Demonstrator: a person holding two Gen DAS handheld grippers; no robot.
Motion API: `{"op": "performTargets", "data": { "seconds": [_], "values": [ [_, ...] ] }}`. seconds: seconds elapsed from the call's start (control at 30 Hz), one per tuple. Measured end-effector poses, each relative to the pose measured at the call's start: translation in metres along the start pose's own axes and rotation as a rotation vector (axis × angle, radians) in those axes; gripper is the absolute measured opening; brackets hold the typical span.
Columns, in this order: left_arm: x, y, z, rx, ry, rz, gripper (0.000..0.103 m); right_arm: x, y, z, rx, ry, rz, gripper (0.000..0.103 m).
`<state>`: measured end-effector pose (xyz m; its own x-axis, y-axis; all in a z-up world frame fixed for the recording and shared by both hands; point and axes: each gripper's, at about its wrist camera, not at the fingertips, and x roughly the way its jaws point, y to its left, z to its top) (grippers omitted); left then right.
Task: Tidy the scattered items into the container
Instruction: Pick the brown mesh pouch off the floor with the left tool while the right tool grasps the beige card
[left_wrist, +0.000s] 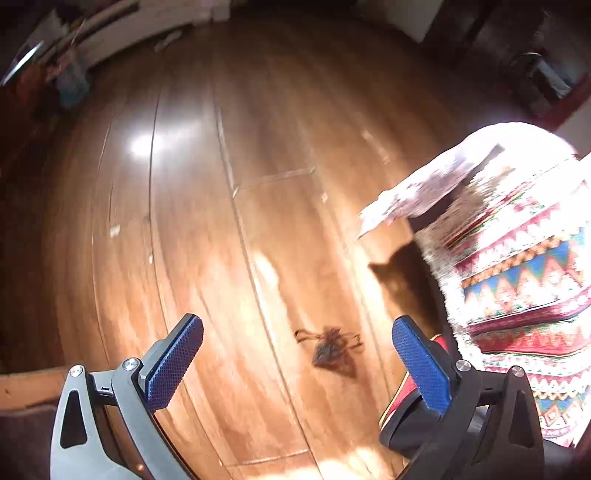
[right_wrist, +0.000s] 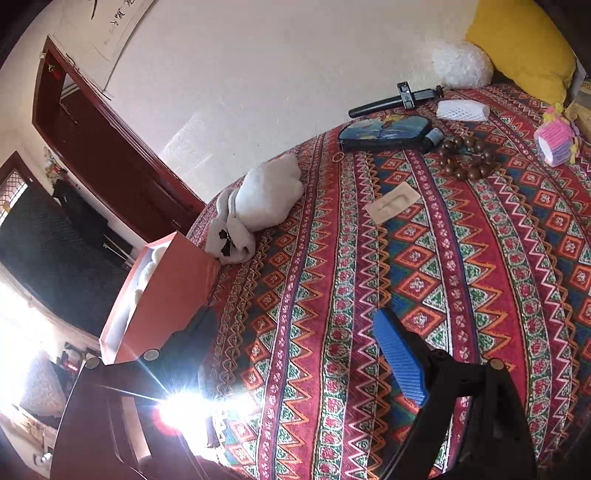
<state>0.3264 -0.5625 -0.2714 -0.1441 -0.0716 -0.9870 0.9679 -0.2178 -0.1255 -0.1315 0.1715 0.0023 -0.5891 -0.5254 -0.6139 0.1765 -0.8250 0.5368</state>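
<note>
Both tongs empty, most of the tidying still to do.

The left tongs (left_wrist: 297, 360) stand wide open over the wooden floor (left_wrist: 221, 184), nothing between the pads; a small dark tuft (left_wrist: 330, 352) lies on the floor ahead of them, beside the bed's patterned cover (left_wrist: 524, 266); the right tongs (right_wrist: 291, 354) also gape open and empty above the cover (right_wrist: 369, 295); the orange box (right_wrist: 162, 291) sits at the bed's near edge, tilted, with something white inside, so perhaps 1 item is in; judged from this, little is done; left on the cover are a white cloth bundle (right_wrist: 266, 192), a fan (right_wrist: 384, 133), a black stick (right_wrist: 395, 100), wooden beads (right_wrist: 467, 157), a beige card (right_wrist: 393, 201), a white mesh piece (right_wrist: 461, 110) and a pink toy (right_wrist: 556, 142); a wall scroll (right_wrist: 118, 22) carries brush writing too distorted to read; no brands or labels can be made out.
</note>
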Motion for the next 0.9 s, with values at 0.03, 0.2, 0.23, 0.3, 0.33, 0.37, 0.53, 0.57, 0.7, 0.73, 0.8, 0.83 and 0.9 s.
{"op": "performTargets", "data": {
  "seconds": [0.03,0.2,0.23,0.3,0.33,0.37,0.53,0.57,0.7,0.73,0.8,0.83,0.9],
  "values": [
    [0.037,0.011,-0.016,-0.05,0.063,-0.03,0.094,0.004,-0.002,-0.005,0.006,0.022,-0.018,0.087],
    [0.16,-0.028,-0.071,-0.029,0.18,-0.074,0.09,0.013,-0.007,-0.021,0.026,0.092,-0.1,0.087],
    [0.173,-0.039,-0.073,-0.01,0.194,-0.072,0.09,0.012,-0.008,-0.023,0.018,0.094,-0.128,0.087],
    [0.192,-0.056,-0.072,0.019,0.19,-0.085,0.09,0.01,-0.01,-0.028,-0.004,0.095,-0.18,0.087],
    [0.198,-0.063,-0.071,0.025,0.183,-0.087,0.09,0.009,-0.012,-0.03,-0.017,0.099,-0.216,0.087],
    [0.205,-0.07,-0.069,0.032,0.182,-0.089,0.09,0.008,-0.014,-0.033,-0.027,0.103,-0.243,0.087],
    [0.252,-0.098,-0.069,0.124,0.253,-0.042,0.061,0.012,-0.036,-0.049,-0.015,0.142,-0.342,0.087],
    [0.257,-0.108,-0.071,0.167,0.254,-0.023,0.015,0.015,-0.042,-0.052,-0.006,0.15,-0.356,0.087],
    [0.272,-0.122,-0.079,0.172,0.313,-0.104,0.009,0.021,-0.045,-0.056,-0.014,0.15,-0.375,0.087],
    [0.268,-0.123,-0.081,0.166,0.309,-0.123,0.009,0.023,-0.042,-0.057,-0.035,0.145,-0.371,0.086],
    [0.253,-0.121,-0.083,0.131,0.281,-0.168,0.009,0.027,-0.038,-0.06,-0.06,0.158,-0.369,0.087],
    [0.24,-0.119,-0.084,0.116,0.257,-0.188,0.009,0.028,-0.037,-0.061,-0.07,0.157,-0.362,0.087],
    [0.202,-0.123,-0.081,0.127,0.176,-0.197,0.009,0.026,-0.036,-0.06,-0.073,0.139,-0.341,0.086]
  ]
}}
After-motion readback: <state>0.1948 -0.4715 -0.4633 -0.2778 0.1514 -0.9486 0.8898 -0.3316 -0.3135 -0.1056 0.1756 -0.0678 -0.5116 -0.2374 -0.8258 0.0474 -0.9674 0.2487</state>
